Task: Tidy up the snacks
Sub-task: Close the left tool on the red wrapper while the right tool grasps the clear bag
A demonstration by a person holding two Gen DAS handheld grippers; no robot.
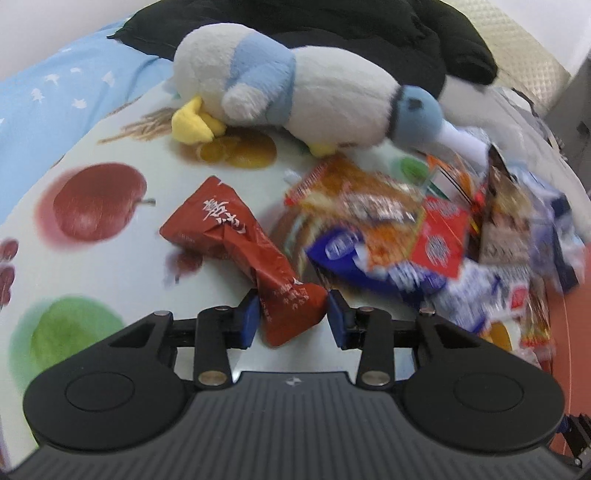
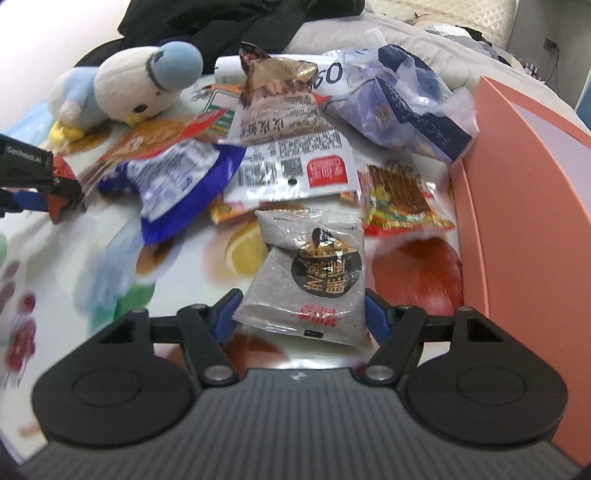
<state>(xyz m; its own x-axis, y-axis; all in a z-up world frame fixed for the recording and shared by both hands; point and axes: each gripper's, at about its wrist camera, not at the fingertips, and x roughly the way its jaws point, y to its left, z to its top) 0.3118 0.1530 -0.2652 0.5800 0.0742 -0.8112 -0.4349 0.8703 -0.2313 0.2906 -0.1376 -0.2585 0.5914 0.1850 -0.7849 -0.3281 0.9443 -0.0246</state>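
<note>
My left gripper is shut on the near end of a red-brown snack packet that lies across the fruit-print tablecloth. To its right is a blurred pile of snack bags. My right gripper has its jaws around the near end of a grey sesame snack packet; the blue pads touch both its sides. Behind it lie a blue-and-white bag, a white printed bag, and a pale plastic bag. The left gripper shows at the far left of the right wrist view.
A plush duck lies at the back of the table, also in the right wrist view. A salmon-pink box stands at the right. Black clothing and a blue star-print blanket lie behind.
</note>
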